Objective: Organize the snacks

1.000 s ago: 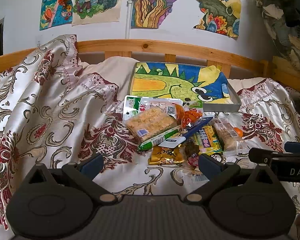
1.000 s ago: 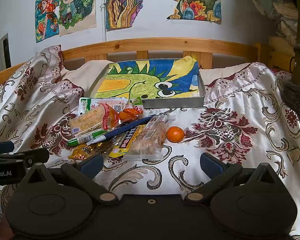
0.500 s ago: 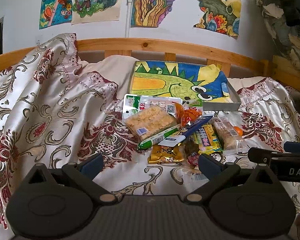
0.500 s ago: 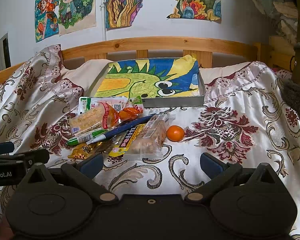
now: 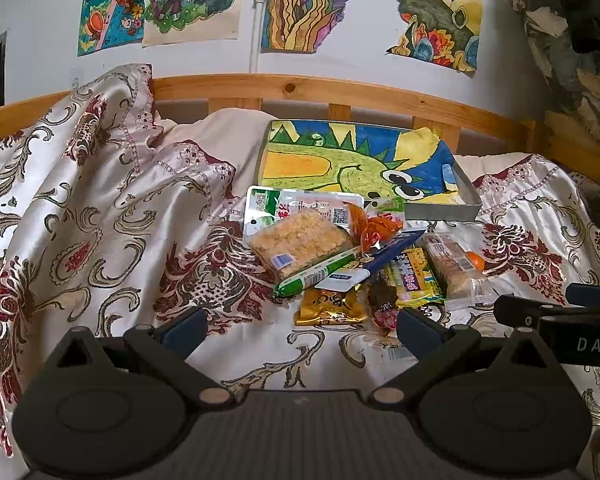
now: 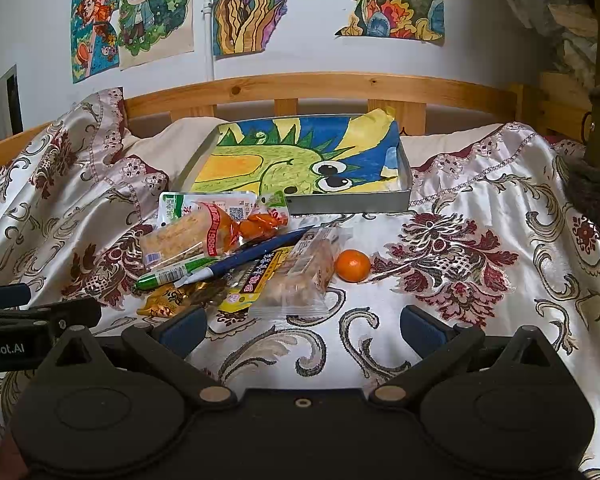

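A pile of snack packets [image 5: 340,256] lies on the patterned bedspread, also in the right wrist view [image 6: 236,256]. It holds a rice-cracker pack [image 5: 300,244], a green sausage stick [image 5: 316,276], a blue stick pack [image 6: 252,256], a clear cake pack [image 6: 308,276] and a yellow pack [image 5: 412,276]. A small orange [image 6: 353,265] lies to the right of the pile. A shallow metal tray [image 6: 348,204] lined with a dinosaur drawing sits behind the pile. My left gripper [image 5: 300,330] is open and empty, just short of the pile. My right gripper [image 6: 302,330] is open and empty, near the cake pack.
A wooden bed rail [image 5: 340,96] and a wall with drawings stand behind the tray. The bedspread [image 5: 100,220] is rumpled and raised at the left. Each gripper shows at the edge of the other's view, right gripper [image 5: 560,316], left gripper [image 6: 32,320].
Both views have shifted very slightly; the left gripper has edged a little toward the pile. Nothing was taken hold of or moved.
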Available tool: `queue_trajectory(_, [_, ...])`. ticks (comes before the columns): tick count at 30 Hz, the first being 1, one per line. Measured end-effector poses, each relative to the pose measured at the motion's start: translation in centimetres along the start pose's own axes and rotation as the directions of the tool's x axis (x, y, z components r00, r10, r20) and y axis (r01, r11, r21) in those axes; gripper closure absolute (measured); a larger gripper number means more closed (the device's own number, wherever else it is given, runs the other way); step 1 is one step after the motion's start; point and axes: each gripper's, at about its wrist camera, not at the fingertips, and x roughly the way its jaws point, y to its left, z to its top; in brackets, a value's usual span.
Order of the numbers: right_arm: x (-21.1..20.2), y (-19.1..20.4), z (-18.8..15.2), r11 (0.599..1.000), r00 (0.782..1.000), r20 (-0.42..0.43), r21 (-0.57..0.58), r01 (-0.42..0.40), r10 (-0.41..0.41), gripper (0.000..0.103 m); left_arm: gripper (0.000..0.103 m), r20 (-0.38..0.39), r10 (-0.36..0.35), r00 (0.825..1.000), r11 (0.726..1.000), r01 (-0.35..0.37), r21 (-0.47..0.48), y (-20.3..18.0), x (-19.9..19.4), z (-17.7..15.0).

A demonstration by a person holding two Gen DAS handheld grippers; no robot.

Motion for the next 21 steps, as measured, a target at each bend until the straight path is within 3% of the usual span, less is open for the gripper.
queue_trajectory(21, [-0.13, -0.02, 0.16, 1.0, 1.0, 0.003, -0.001, 0.002, -0.002, 0.001, 0.0, -0.003, -0.009, 1.0, 1.0, 0.009, -0.012, 0.14, 0.01, -0.09])
